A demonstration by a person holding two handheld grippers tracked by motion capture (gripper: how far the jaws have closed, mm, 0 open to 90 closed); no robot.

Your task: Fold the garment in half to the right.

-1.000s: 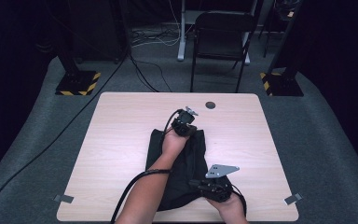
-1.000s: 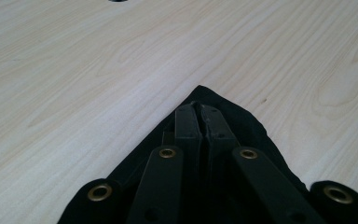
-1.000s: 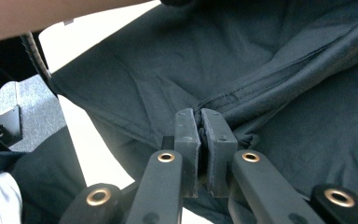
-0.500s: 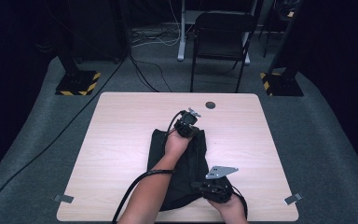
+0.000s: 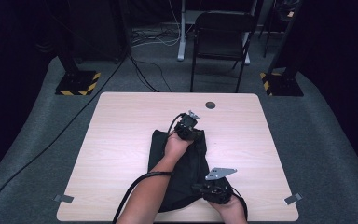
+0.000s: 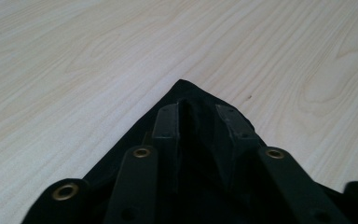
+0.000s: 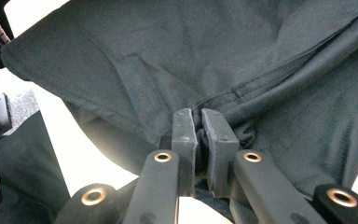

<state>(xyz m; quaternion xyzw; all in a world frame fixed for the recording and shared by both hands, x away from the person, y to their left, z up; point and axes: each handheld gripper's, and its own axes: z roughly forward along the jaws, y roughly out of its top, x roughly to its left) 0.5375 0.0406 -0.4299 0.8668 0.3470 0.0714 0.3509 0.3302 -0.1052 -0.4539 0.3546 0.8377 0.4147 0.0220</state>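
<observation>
A black cloth garment (image 5: 192, 163) lies rumpled on the light wood table (image 5: 121, 140), running from the middle toward the front edge. My left gripper (image 5: 193, 133) is at the garment's far right corner. In the left gripper view the left gripper (image 6: 198, 116) is shut on that pointed corner of the cloth (image 6: 186, 93), with bare table beyond it. My right gripper (image 5: 201, 189), with its grey plate on top, is at the garment's near right edge. In the right gripper view the right gripper (image 7: 200, 126) is shut on a seamed fold of the cloth (image 7: 177, 56).
A small dark round disc (image 5: 210, 105) sits near the table's far edge. Behind the table a black chair (image 5: 221, 42) stands on the floor, flanked by stand bases with yellow-black stripes (image 5: 77, 83). Tape tabs (image 5: 291, 199) mark the front corners.
The left gripper has shifted slightly to the right with the garment's corner. The right gripper has dropped a little toward the front edge, still pinching the fold.
</observation>
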